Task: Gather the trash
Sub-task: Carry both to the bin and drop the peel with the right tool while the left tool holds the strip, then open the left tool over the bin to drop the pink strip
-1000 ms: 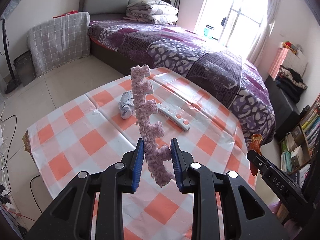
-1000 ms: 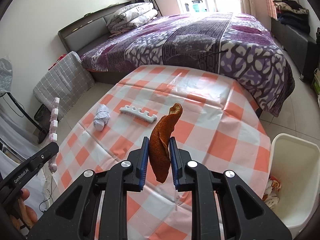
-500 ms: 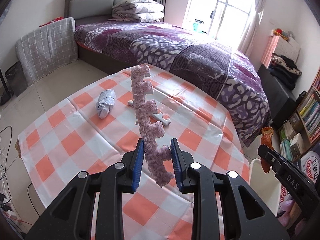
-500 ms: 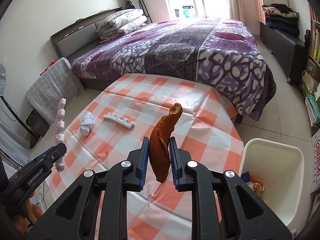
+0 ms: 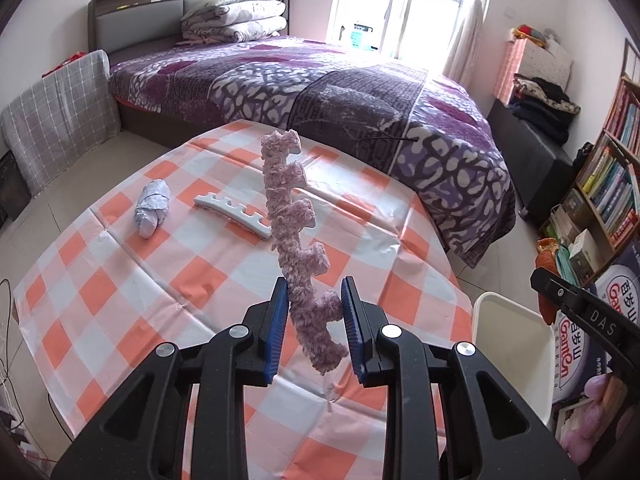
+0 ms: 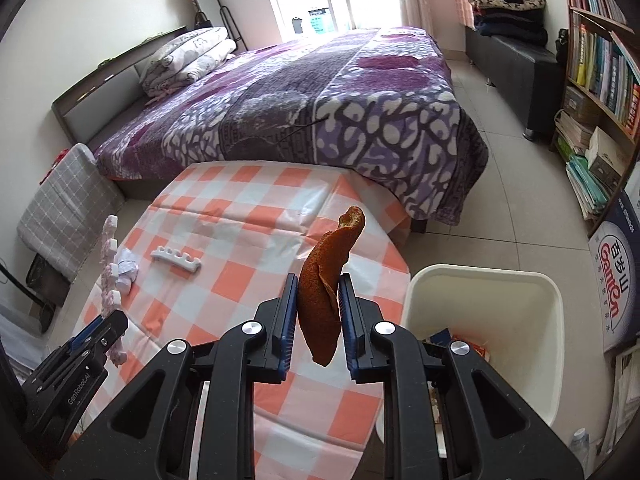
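we hold two scraps above the checked surface (image 5: pixel 120 280): our left gripper (image 5: pixel 316 320) is clamped near the lower end of a pink foam comb strip (image 5: pixel 290 216), our right gripper (image 6: pixel 318 312) is clamped on the lower half of a dried orange peel (image 6: pixel 326 280). both look feather-light. the foam seems soft and springy, standing tall above the pads, so we judge it could sway or bend; a hold nearer its middle would steady it. the peel looks stiff, brittle and curled, likely to crack under a harder squeeze. on the surface lie a white foam strip (image 5: pixel 232 216) and a crumpled paper wad (image 5: pixel 151 210), well apart from the near edge. the white bin (image 6: pixel 484 320) stands on the floor just past the surface's right edge, its mouth open, with free air over it.
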Tool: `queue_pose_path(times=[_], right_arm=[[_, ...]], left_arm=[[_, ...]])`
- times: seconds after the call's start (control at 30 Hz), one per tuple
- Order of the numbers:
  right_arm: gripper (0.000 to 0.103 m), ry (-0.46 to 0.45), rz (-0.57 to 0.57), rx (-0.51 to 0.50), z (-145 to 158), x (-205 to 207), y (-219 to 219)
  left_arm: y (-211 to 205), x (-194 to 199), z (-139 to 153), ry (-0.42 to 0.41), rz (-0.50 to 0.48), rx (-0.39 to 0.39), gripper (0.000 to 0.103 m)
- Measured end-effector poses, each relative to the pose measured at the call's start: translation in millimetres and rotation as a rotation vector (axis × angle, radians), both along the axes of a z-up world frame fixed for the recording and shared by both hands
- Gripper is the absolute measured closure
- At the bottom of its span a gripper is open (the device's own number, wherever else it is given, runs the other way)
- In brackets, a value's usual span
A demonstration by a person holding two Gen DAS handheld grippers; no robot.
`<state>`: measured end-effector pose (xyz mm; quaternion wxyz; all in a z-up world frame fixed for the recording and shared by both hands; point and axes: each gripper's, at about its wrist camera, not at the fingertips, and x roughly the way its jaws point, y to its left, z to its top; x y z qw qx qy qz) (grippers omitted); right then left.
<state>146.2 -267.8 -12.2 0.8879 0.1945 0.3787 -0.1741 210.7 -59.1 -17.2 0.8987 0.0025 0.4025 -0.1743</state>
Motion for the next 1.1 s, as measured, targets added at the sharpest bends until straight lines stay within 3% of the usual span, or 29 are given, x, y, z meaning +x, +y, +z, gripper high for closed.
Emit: queue_pose_path(times=[0.47,0.53,0.73,1.1], right_arm=[[0.081,0.074,-0.203,-0.062,-2,-32,-59],[0.067,0.068,-0.225,-0.074,-1,-36,-66],[0.049,0.051,-0.283,-0.092,4,-51,-85],[0.036,0.026,-0.340,-0.088,11,-71,-110]], left_arm=[[-62,-21,-13,-0.004,-0.133,0.047,0.075],[-72,-26,-15,-0.007,-0.155,0.055,0.075],[-99,-39,-20,-0.012,-0.223,0.072,0.075],[-144,-64,-33,-0.008,-0.338,0.101,0.075]])
